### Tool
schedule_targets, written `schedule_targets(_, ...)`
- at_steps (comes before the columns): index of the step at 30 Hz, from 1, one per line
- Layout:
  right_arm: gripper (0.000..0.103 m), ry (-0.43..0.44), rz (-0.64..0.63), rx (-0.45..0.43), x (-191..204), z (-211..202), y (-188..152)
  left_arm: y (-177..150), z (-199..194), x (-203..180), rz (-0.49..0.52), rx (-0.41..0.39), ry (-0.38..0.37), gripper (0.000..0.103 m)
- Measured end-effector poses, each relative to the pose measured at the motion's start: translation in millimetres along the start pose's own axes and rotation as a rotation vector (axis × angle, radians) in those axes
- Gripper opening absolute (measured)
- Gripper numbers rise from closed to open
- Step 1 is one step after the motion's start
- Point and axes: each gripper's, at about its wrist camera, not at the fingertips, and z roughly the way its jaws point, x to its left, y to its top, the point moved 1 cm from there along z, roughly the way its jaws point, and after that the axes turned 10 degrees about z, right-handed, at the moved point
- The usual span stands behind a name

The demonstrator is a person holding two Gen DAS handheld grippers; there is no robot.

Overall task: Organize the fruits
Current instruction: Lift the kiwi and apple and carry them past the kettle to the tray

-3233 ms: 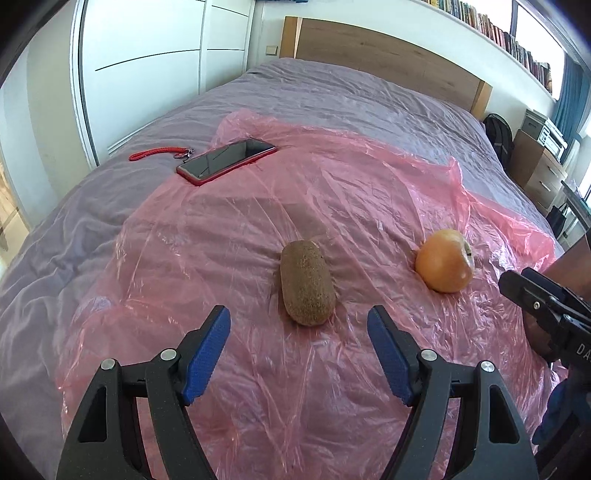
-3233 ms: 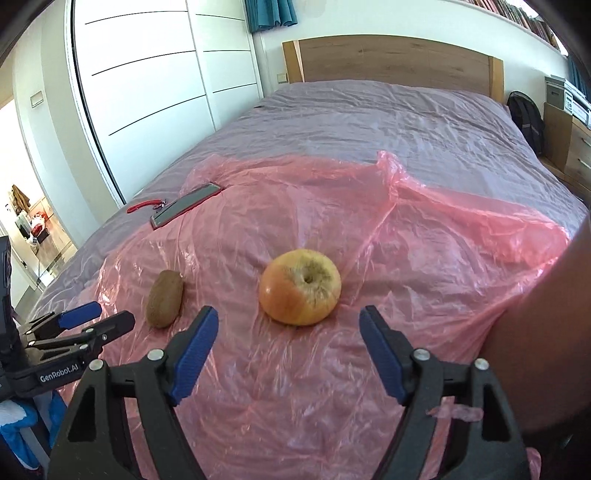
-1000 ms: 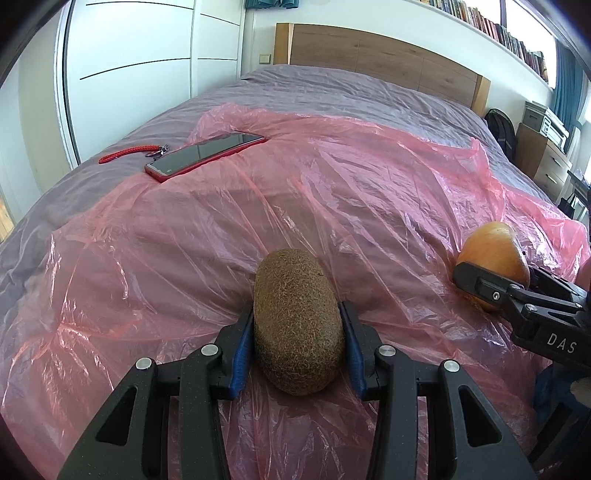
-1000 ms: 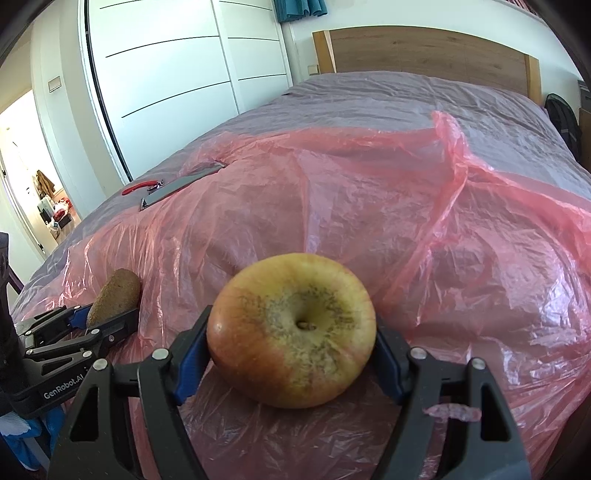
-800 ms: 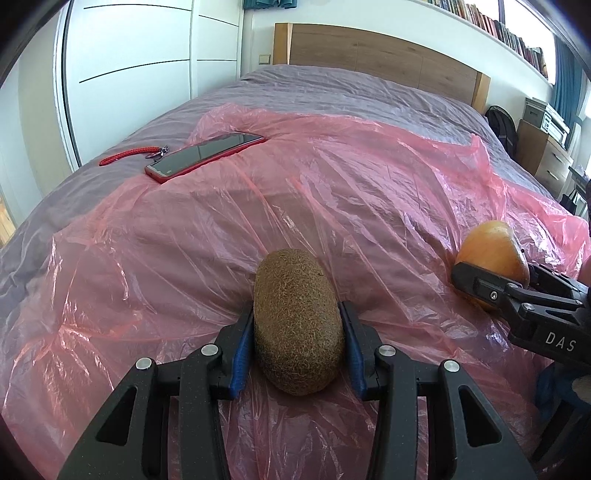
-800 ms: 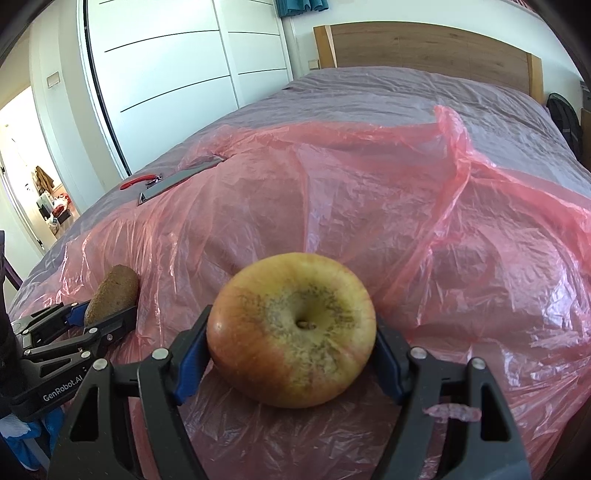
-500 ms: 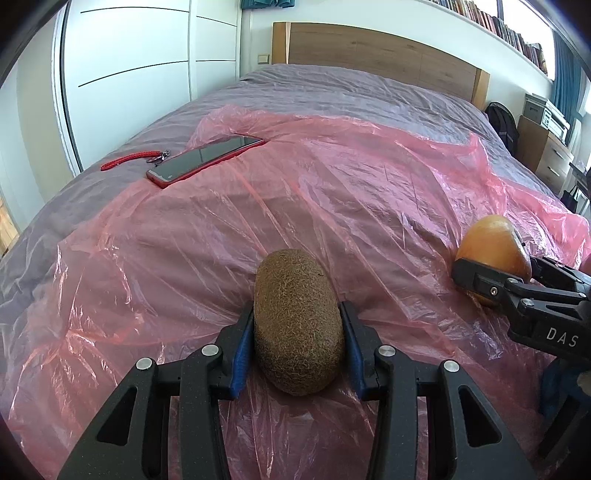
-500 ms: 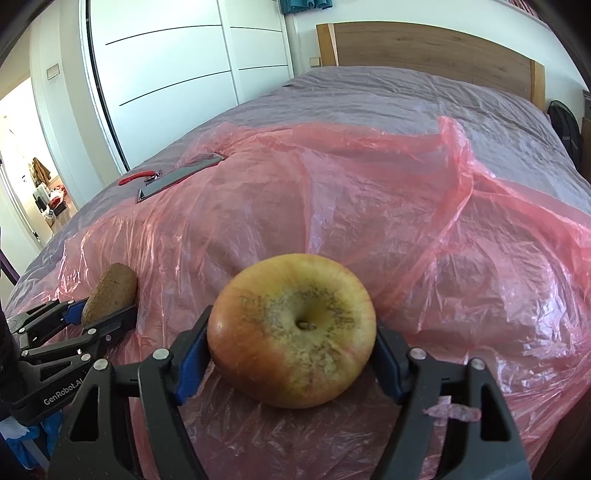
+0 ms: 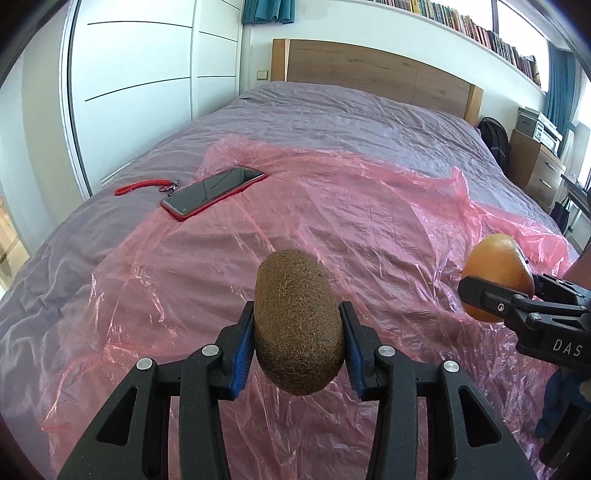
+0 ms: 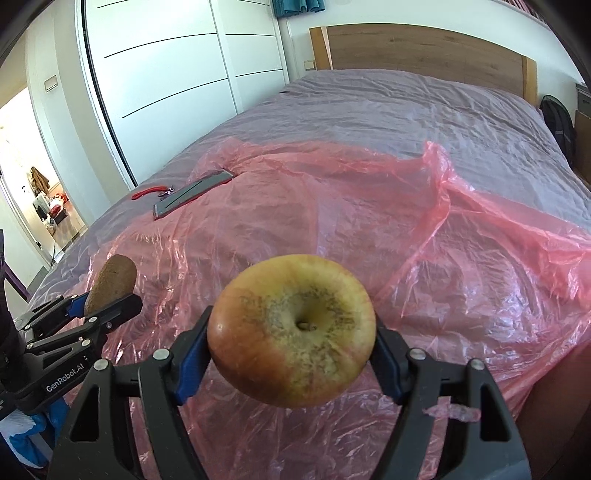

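Above the pink sheet (image 9: 369, 229), left claw (image 9: 297, 336) pinches kiwi (image 9: 297, 325); right claw (image 10: 291, 349) pinches apple (image 10: 291, 328).

Kiwi (image 9: 297, 325) flanks covered by the left claw (image 9: 298, 341) pads, apple (image 10: 291, 332) sides hidden behind the right claw (image 10: 291, 354) pads, both claw bodies cut off by the bottom edges, books (image 9: 461, 22) on the wall shelf too small to read, doorway clutter (image 10: 48, 206) indistinct

A bedroom in bright daylight: a bed (image 9: 369, 122) with a wooden headboard (image 9: 373, 70) and a wrinkled grey-purple cover. White sliding wardrobe doors (image 9: 140, 85) fill the left wall. A long bookshelf (image 9: 461, 22) runs above, teal curtains (image 9: 561, 85) hang at right.
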Motion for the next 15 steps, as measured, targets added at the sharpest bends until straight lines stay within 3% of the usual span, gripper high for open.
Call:
schedule_targets(8, 0.098, 0.028, 0.012, 0.008, 18.7, -48.5, -23.3, 7.2, -51.6, -0.4, 0.003, -0.047, -0.014, 0.038)
schedule_targets(15, 0.098, 0.036, 0.072, 0.030, 10.7, -98.0, -60.8, -2.6, -89.7, -18.1, 0.018, -0.051, -0.031, 0.038)
